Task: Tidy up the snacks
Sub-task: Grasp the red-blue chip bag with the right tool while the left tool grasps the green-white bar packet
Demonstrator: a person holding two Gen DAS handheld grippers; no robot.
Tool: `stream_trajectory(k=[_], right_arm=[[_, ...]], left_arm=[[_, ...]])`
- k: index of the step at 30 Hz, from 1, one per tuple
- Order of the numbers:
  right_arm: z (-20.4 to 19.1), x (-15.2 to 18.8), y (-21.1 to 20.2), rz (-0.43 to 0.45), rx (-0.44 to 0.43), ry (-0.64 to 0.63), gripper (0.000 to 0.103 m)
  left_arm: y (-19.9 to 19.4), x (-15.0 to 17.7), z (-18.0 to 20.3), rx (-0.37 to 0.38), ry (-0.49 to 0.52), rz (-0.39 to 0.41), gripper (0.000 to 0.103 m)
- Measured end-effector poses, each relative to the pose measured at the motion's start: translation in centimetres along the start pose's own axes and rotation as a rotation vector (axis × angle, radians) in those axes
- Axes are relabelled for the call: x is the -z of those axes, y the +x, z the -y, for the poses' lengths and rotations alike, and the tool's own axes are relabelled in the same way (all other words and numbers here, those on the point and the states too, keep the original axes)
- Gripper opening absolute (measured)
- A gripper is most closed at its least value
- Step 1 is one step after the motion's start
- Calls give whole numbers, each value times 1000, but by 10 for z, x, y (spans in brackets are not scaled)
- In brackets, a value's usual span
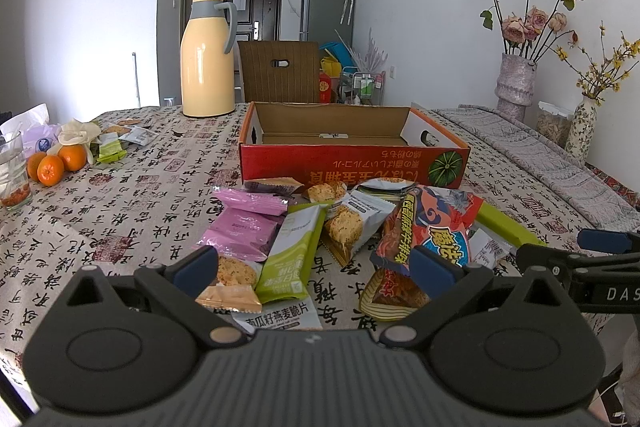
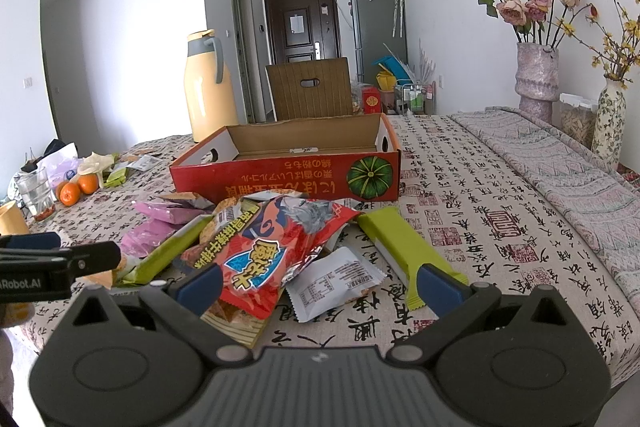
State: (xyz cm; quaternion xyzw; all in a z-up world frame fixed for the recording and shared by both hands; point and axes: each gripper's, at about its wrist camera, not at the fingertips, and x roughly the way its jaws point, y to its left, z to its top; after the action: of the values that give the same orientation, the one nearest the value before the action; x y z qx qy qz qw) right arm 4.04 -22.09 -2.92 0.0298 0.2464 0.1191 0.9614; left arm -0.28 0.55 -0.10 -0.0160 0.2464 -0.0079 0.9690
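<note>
A pile of snack packets lies on the patterned tablecloth in front of an open red cardboard box [image 1: 352, 163] [image 2: 288, 175], whose inside looks empty. The pile holds a big red chip bag [image 1: 432, 227] [image 2: 272, 247], pink packets [image 1: 244, 227] [image 2: 160, 223], a green bar [image 1: 292, 255], a long green packet [image 2: 404, 247], a white packet [image 2: 332, 279] and clear cookie packs [image 1: 348, 227]. My left gripper [image 1: 316, 267] is open, low over the pile's near left side. My right gripper [image 2: 320, 285] is open, low over the red bag and white packet. Neither holds anything.
A yellow thermos jug [image 1: 206, 63] [image 2: 208, 87] stands behind the box on the left. Oranges [image 1: 56, 163], a glass [image 1: 14, 171] and wrappers lie at far left. Flower vases [image 2: 536, 79] and a folded grey cloth [image 2: 560, 163] line the right side. A chair [image 1: 280, 71] stands beyond the table.
</note>
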Motion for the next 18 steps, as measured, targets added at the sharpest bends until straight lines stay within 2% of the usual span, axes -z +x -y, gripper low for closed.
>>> stream_trajectory(k=[10, 18], right_arm=[[-3, -1, 10, -6, -5, 0, 103], [-18, -11, 33, -23, -19, -9, 103]], left_arm=[[3, -1, -6, 24, -17, -3, 103], [15, -3, -18, 1, -27, -17, 103]])
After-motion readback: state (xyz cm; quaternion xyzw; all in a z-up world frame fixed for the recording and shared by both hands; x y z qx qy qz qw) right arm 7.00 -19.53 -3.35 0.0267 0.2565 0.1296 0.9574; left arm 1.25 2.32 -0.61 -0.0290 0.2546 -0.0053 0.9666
